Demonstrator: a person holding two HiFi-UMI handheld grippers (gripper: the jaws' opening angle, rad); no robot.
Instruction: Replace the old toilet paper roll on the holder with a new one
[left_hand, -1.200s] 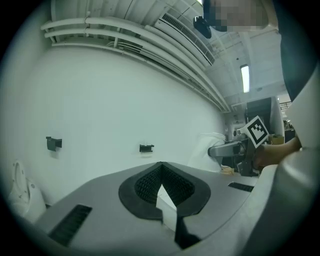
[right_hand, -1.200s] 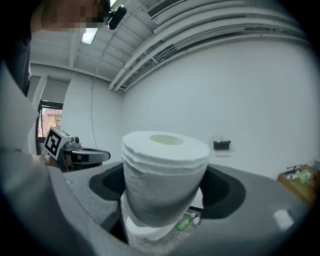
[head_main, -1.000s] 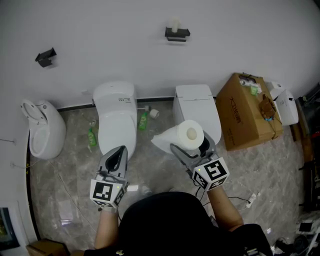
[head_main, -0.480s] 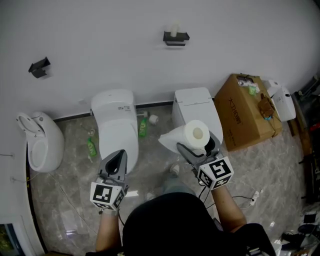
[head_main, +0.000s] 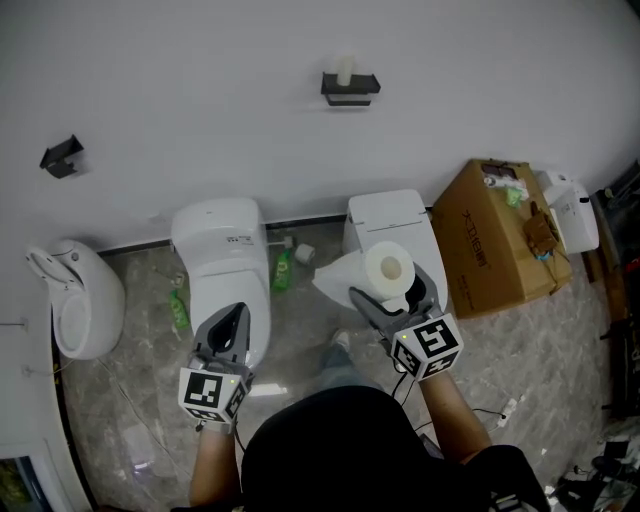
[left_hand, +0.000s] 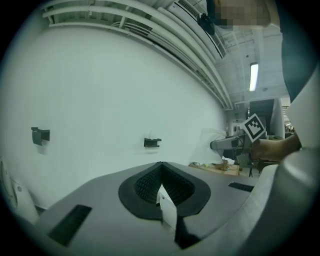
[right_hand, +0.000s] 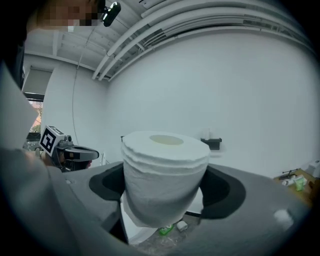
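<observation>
Pale marbled floor (head_main: 130, 400) and a plain white wall (head_main: 200, 60) lie ahead of you, and high on that wall sits the dark holder (head_main: 350, 88) with the old roll (head_main: 346, 68), a thin pale tube, standing upright on it. A second dark bracket (head_main: 61, 157) hangs well apart to the left. Below the wall you have a white toilet (head_main: 222, 270) in front of your left hand, a second toilet (head_main: 390, 215) in front of your right, and a wall-side urinal (head_main: 75, 300) at far left. A cardboard box (head_main: 500, 240) stands at the right. Two green bottles (head_main: 282, 270) and a small spare roll (head_main: 305, 253) lie on the floor between the toilets. Your right gripper (head_main: 392, 288) has its jaws spread wide round the new roll (head_main: 385, 268), one pad on each side, the roll upright with its core facing up and a loose sheet (head_main: 335, 275) trailing left. Your left gripper (head_main: 228, 325) has its jaws pressed together; a small white slip (left_hand: 167, 210) shows at their seam, though you cannot tell if it is pinched. Both grippers are well short of the holder.
</observation>
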